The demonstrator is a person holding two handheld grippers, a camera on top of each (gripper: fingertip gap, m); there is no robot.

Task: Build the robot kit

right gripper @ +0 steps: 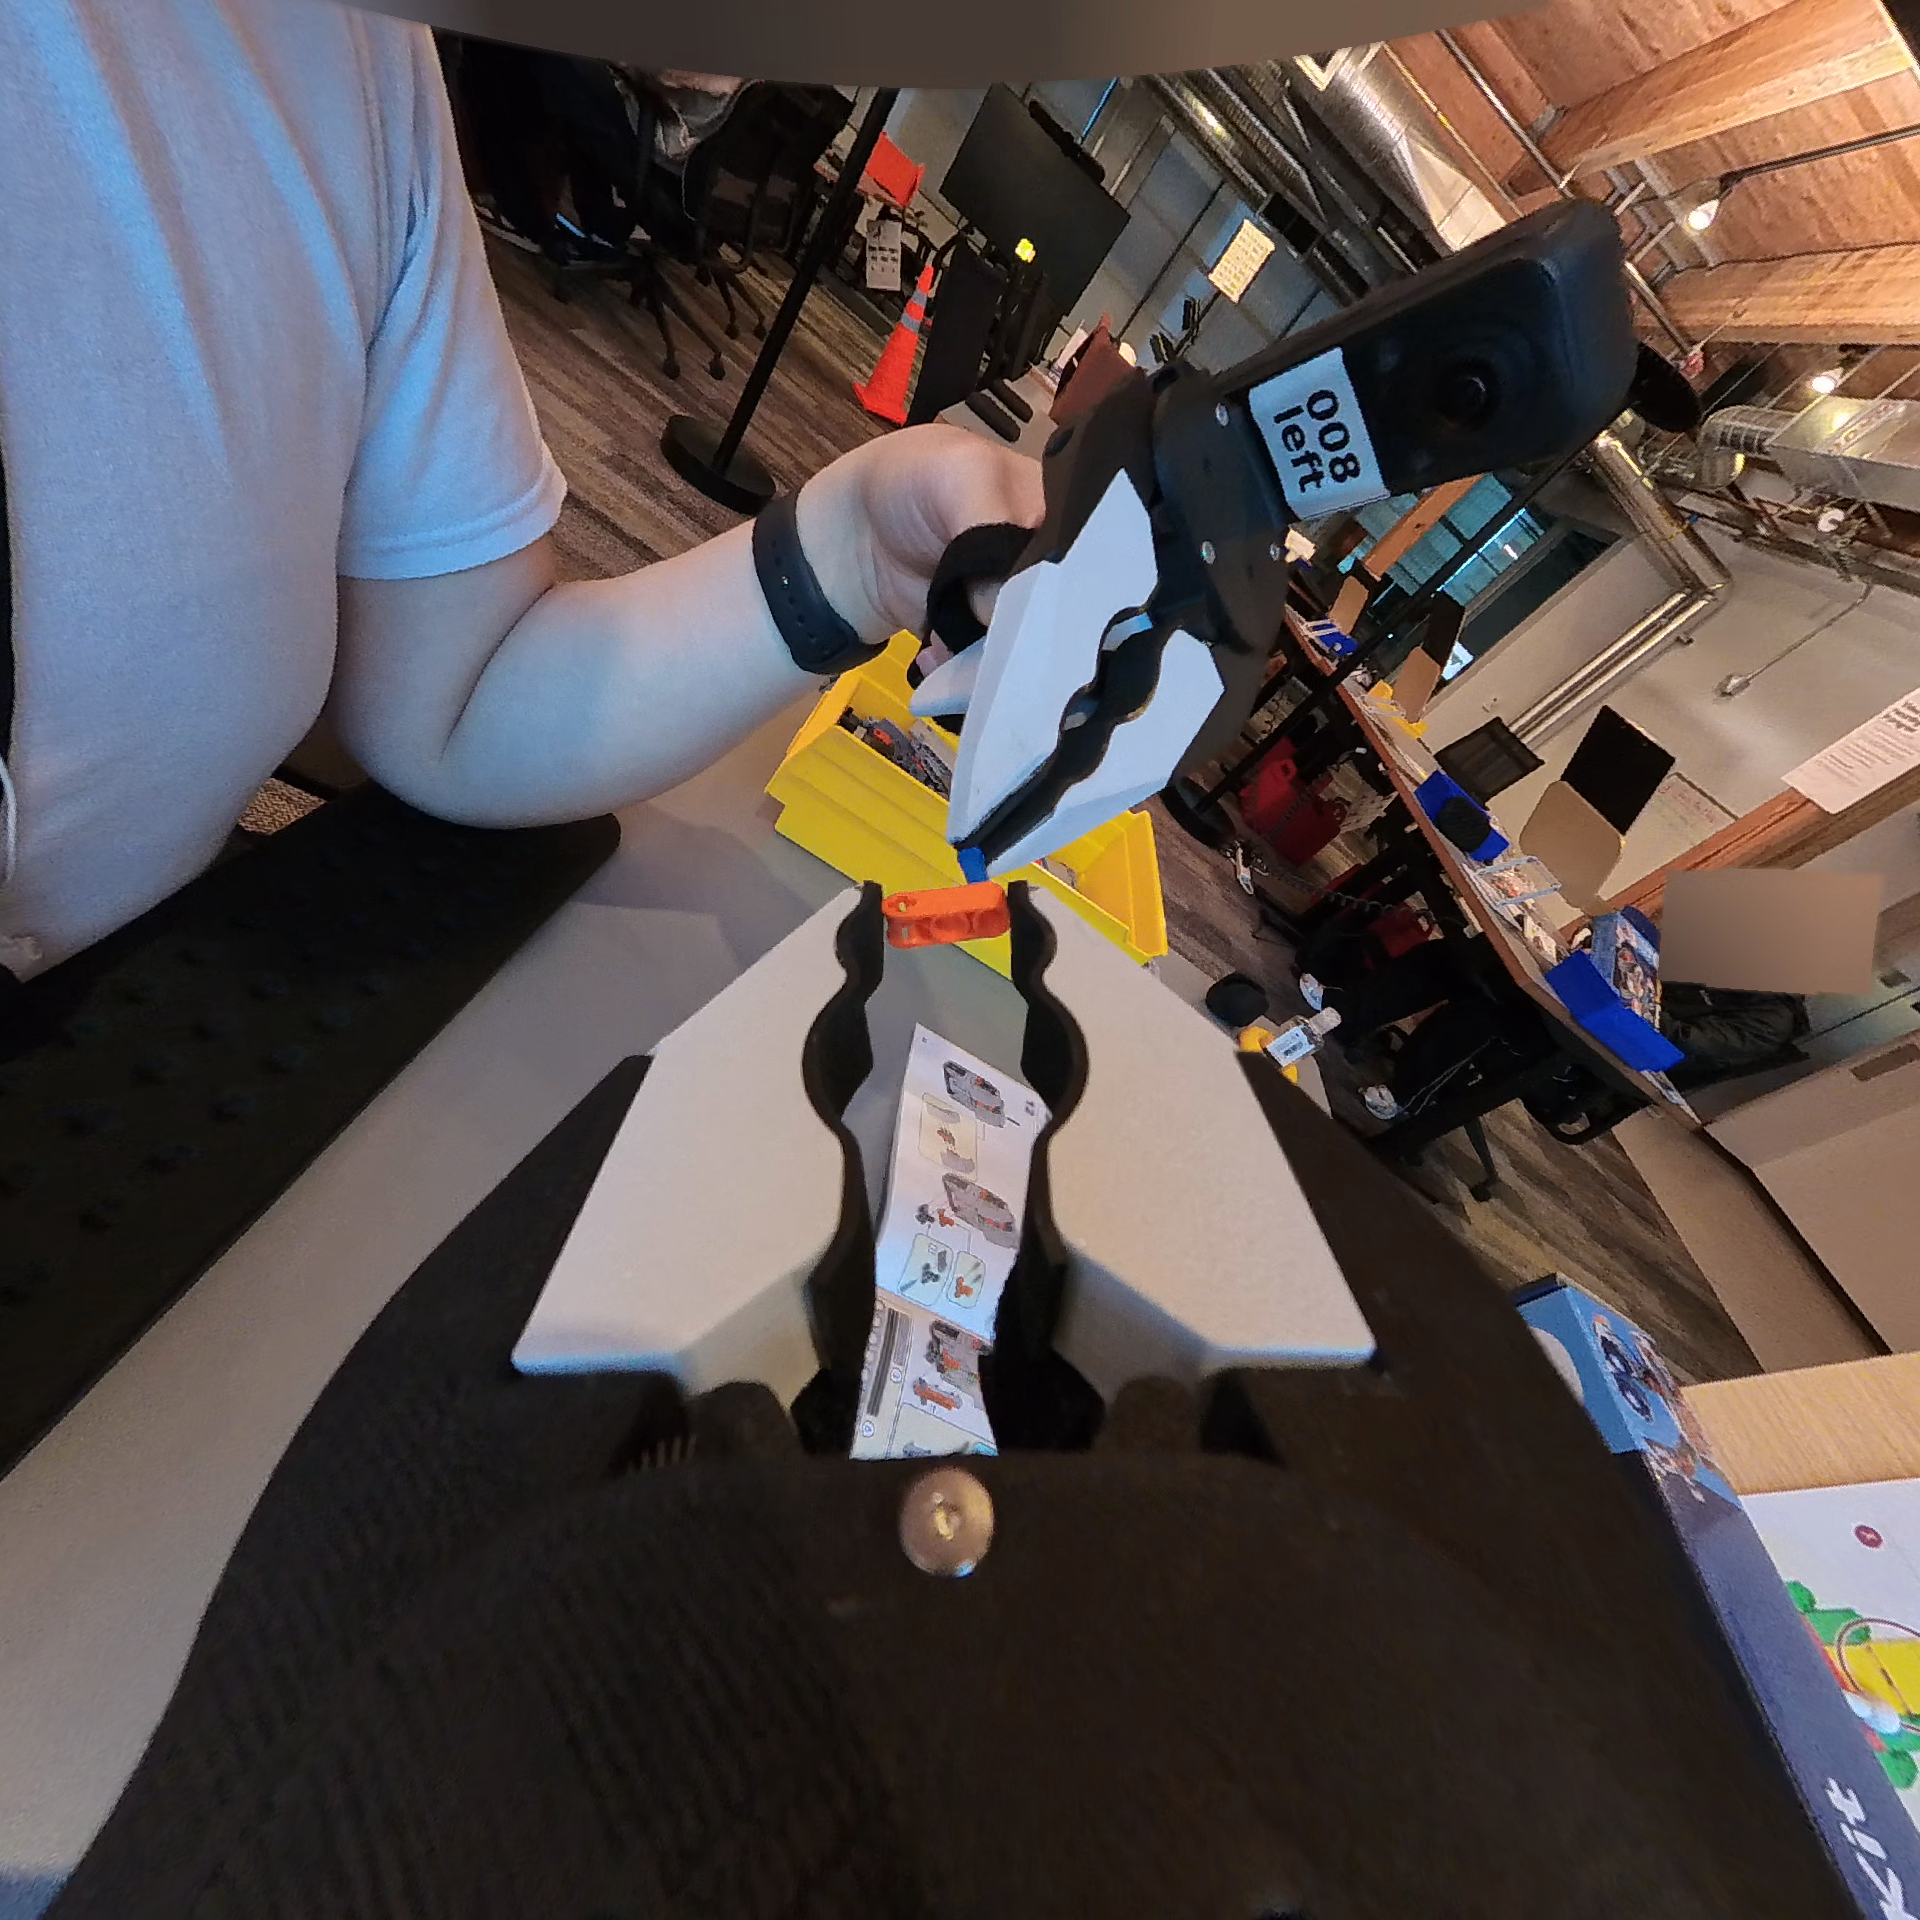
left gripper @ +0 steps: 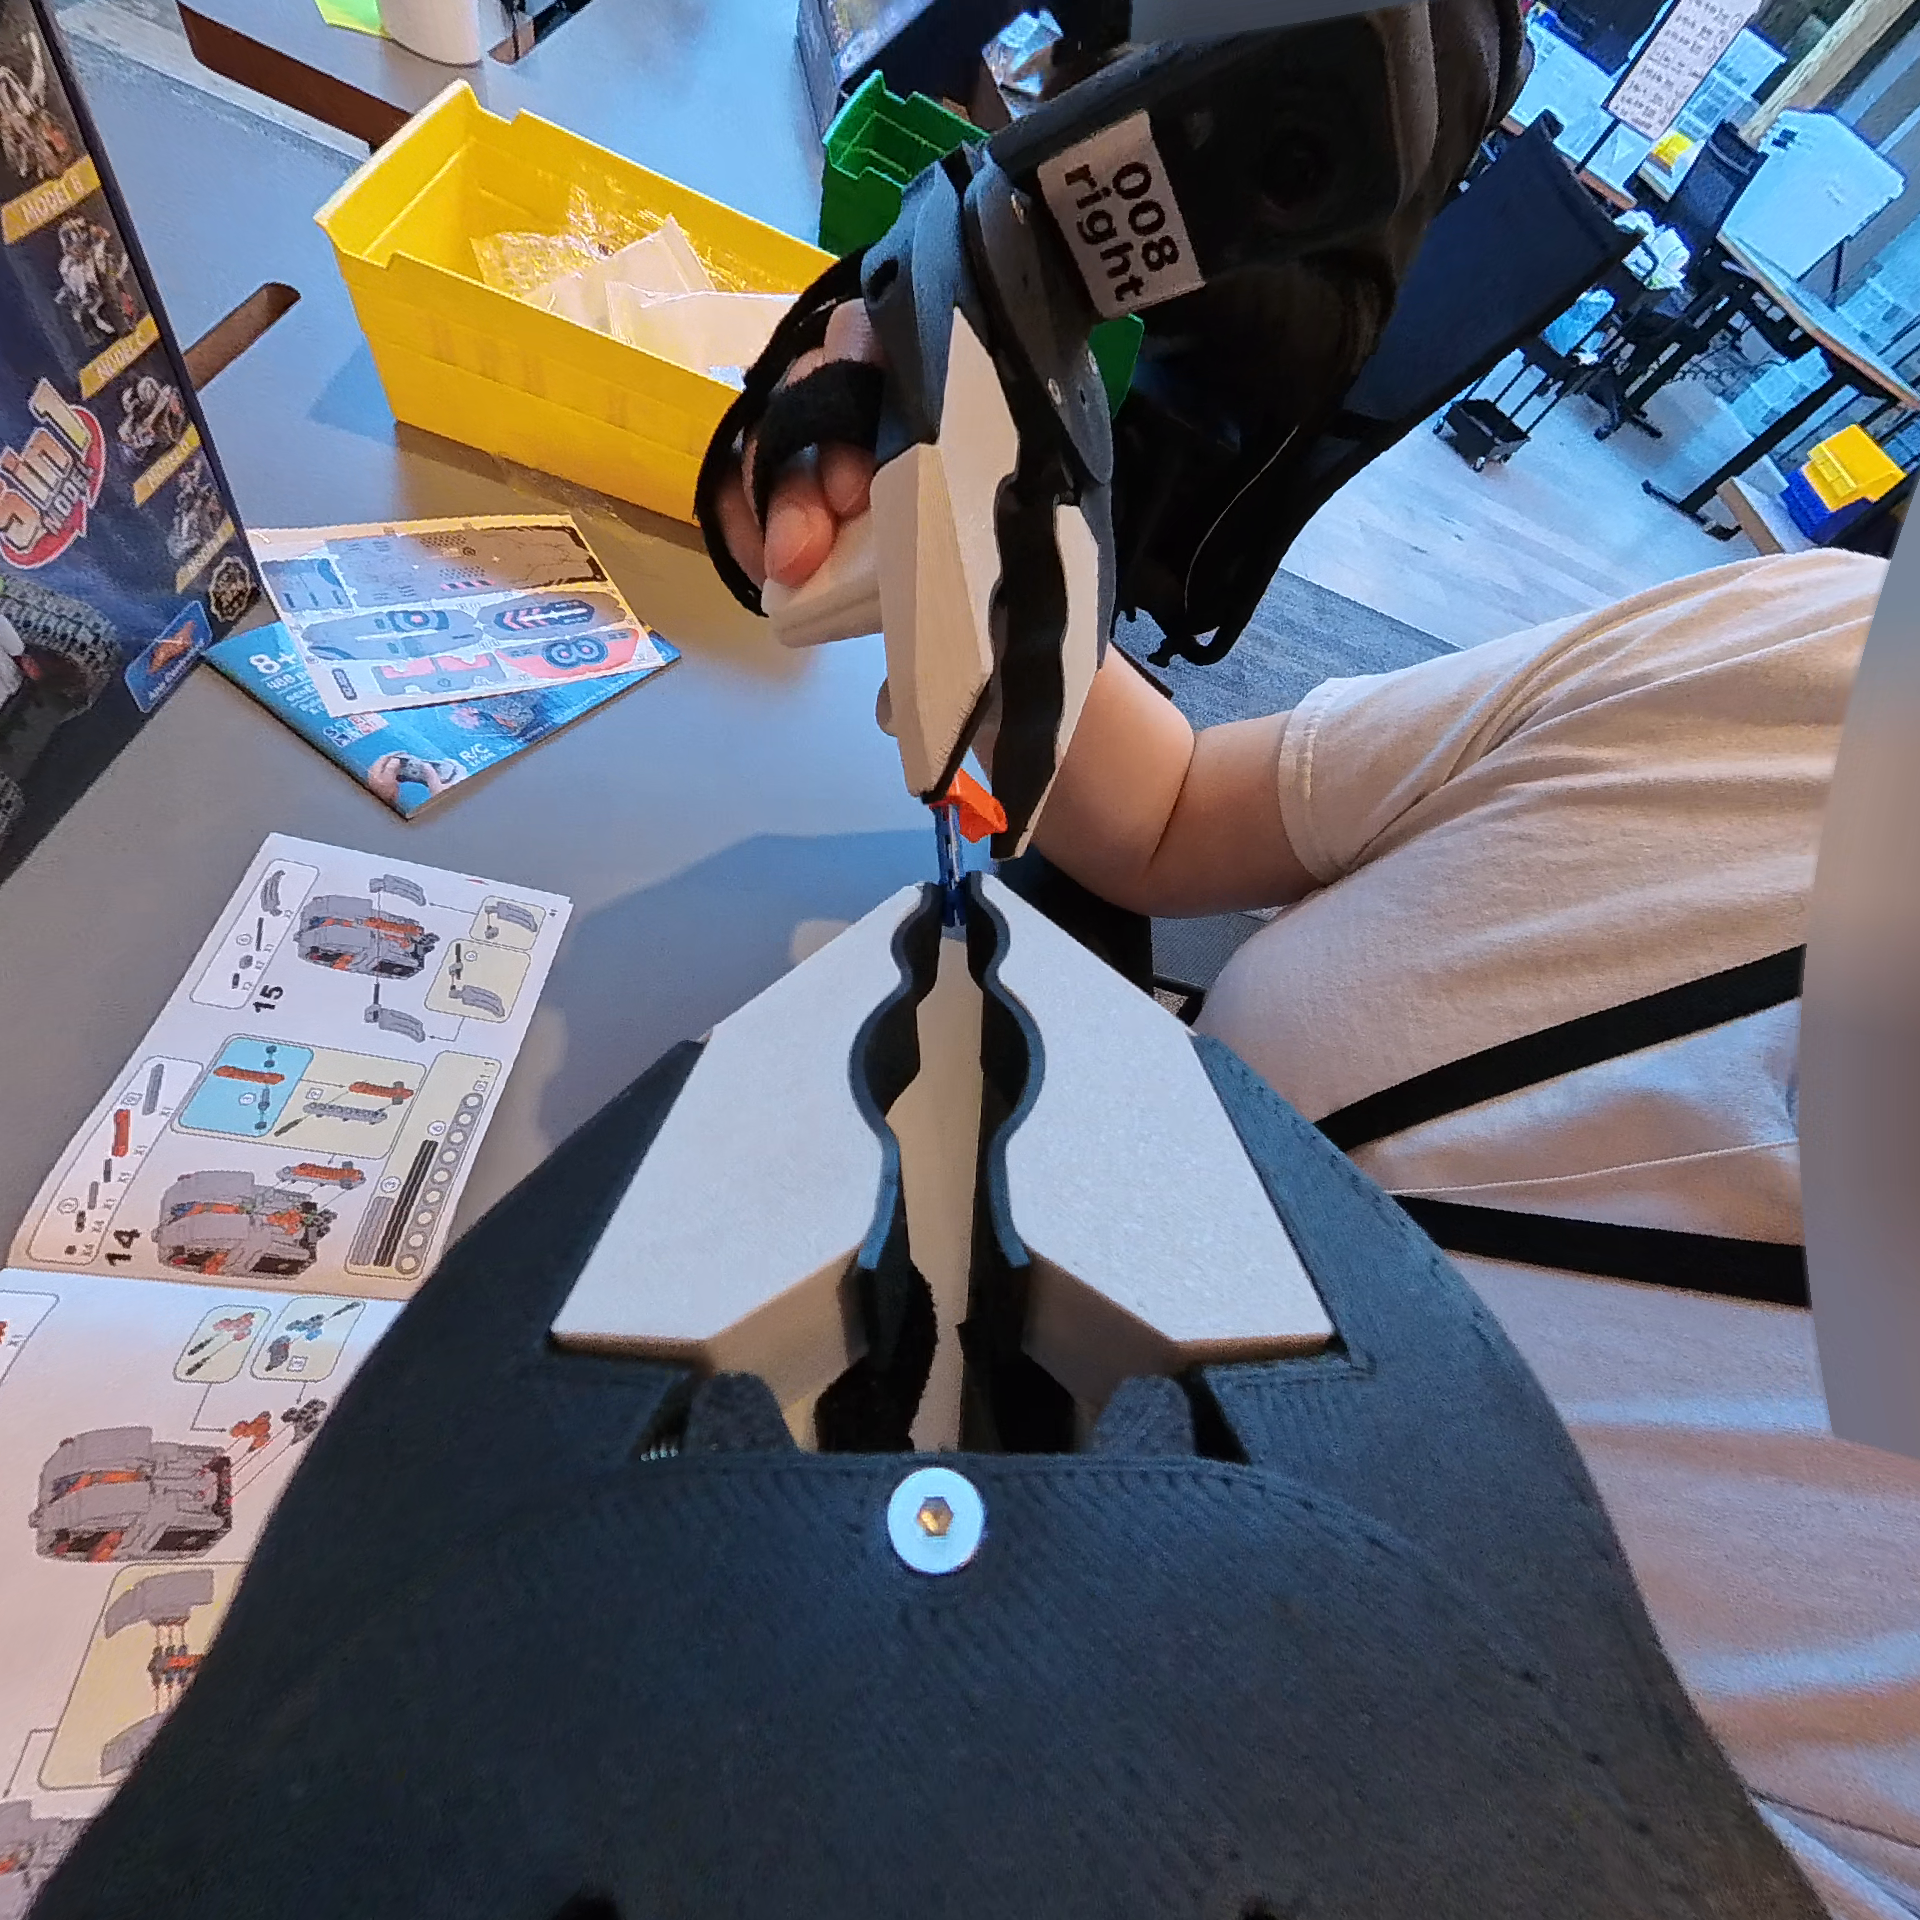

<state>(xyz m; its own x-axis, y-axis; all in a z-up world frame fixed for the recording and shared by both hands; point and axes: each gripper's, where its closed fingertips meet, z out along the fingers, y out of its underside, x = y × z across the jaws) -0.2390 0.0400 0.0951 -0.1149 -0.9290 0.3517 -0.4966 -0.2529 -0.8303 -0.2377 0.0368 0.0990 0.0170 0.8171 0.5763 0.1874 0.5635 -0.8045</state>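
My left gripper [left gripper: 951,902] is shut on a small blue pin [left gripper: 948,857], held in the air above the grey table. My right gripper [right gripper: 943,914] is shut on a short orange toy beam [right gripper: 943,916] held crosswise between its tips. The two grippers meet tip to tip. The blue pin touches the orange beam [left gripper: 977,810]. In the left wrist view the right gripper [left gripper: 961,805] comes down from above. In the right wrist view the left gripper [right gripper: 971,854] comes in from the upper right with the blue pin [right gripper: 970,862] at its tips.
A yellow bin [left gripper: 540,343] with clear bags stands at the back, a green bin [left gripper: 883,145] behind it. Building instruction sheets [left gripper: 301,1060], a sticker sheet [left gripper: 457,613] and a toy box [left gripper: 83,416] lie at the left. The person's arm [left gripper: 1164,790] and torso are on the right. Less than 4 cm separates the two grippers' tips.
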